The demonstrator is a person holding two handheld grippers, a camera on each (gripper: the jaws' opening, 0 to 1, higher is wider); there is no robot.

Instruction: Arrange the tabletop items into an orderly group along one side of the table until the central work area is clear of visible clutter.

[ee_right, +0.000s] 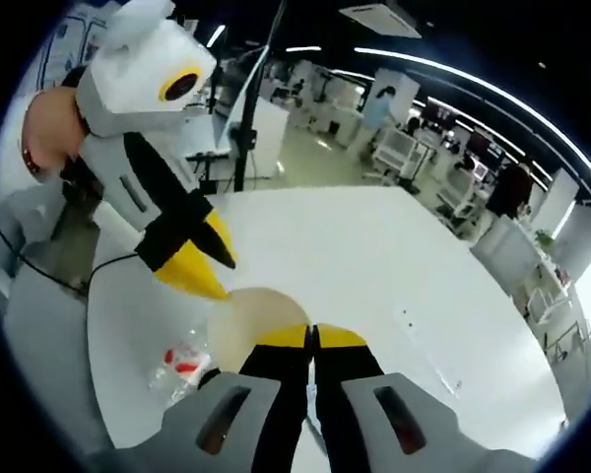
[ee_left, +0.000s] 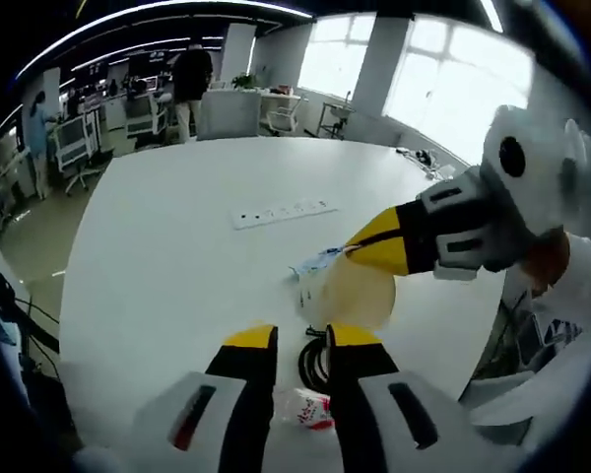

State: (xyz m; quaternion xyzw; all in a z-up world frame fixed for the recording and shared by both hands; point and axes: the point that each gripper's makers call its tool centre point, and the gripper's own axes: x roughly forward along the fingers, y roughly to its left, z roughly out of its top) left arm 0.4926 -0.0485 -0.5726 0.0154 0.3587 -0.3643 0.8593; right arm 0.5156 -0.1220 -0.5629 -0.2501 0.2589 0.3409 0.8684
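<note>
left gripper view: one round, flat tan disc (ee_left: 353,294) lies on the white table (ee_left: 158,256), just beyond the left gripper (ee_left: 301,337), whose yellow-tipped fingers stand slightly spread with nothing between them. the right gripper (ee_left: 360,250) reaches in over the disc's far edge; whether its fingers pinch anything cannot be told. one coil of black cable (ee_left: 313,363) and one crumpled red-and-clear wrapper (ee_left: 312,409) lie near the disc. one long white power strip (ee_left: 282,212) lies farther off. right gripper view: its fingers are pressed together at the disc's edge.
</note>
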